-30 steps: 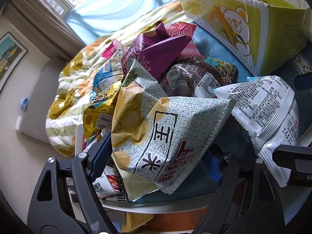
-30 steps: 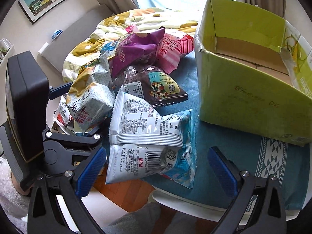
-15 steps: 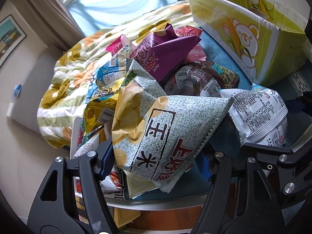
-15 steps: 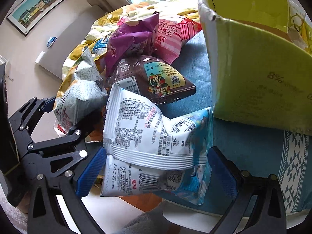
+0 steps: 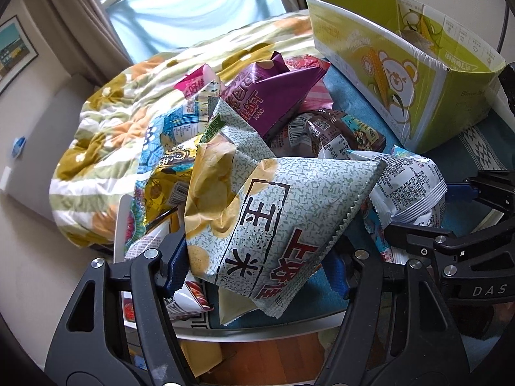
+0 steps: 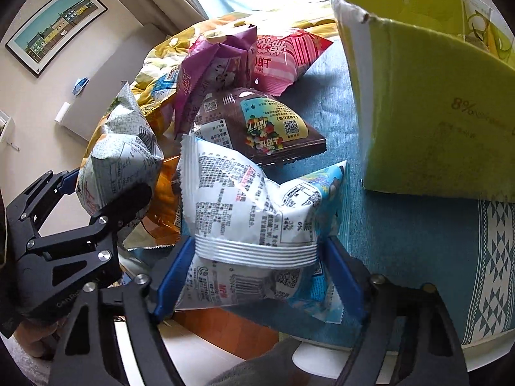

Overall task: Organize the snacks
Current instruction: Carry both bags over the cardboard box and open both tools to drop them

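Note:
My left gripper is shut on a pale green speckled snack bag, which also shows at the left in the right wrist view. My right gripper is shut on a white and blue snack bag, seen at the right in the left wrist view. Behind them lies a pile of snacks: a purple bag, a brown bag, a pink bag and a yellow bag. An open green cardboard box stands to the right.
The bags and box rest on a table with a blue patterned cloth. A floral quilt lies on a bed behind the pile. A window with curtains is at the back. Wooden floor shows under the table edge.
My right gripper has moved in and closed its blue fingers on the white and blue bag. My left gripper keeps its hold on the speckled bag and has shifted slightly.

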Available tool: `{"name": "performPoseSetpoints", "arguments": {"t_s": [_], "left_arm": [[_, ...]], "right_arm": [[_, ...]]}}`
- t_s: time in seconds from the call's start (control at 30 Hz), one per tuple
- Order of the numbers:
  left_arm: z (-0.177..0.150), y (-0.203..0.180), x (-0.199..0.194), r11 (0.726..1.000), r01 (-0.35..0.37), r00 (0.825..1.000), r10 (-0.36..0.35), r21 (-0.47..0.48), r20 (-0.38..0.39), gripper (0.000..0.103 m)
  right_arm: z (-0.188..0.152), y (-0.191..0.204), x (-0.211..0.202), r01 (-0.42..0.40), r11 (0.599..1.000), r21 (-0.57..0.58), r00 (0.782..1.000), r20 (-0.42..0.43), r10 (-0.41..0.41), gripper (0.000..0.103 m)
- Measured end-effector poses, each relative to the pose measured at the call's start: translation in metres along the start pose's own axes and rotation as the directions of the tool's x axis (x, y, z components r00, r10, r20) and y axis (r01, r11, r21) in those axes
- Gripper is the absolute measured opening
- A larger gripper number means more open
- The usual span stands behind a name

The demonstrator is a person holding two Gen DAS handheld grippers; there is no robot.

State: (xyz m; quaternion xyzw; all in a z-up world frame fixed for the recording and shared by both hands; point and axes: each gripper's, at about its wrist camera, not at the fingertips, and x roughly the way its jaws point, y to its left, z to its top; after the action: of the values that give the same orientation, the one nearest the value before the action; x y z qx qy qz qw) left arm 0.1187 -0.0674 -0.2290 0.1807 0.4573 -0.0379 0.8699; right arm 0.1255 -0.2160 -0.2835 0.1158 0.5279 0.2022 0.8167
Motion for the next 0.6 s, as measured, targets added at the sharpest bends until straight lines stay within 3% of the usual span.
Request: {"name": "performPoseSetpoints", "arguments": {"t_s": [0.23, 0.6], "left_arm": [[-0.003, 0.007, -0.016, 1.0, 0.023, 0.999, -0.023, -0.005, 0.034, 0.066], [0.007, 0.031, -0.071, 0.997, 0.069, 0.99, -0.063, -0.046, 0.126, 0.066]], "right_arm": [[-0.009, 0.004, -0.014, 0.04, 0.999, 0.027, 0.998, 0.048, -0.041, 0.061], [-0.006, 0.043, -0.067, 0.06, 0.997, 0.054, 0.985, 0.156, -0.068, 0.06]]}}
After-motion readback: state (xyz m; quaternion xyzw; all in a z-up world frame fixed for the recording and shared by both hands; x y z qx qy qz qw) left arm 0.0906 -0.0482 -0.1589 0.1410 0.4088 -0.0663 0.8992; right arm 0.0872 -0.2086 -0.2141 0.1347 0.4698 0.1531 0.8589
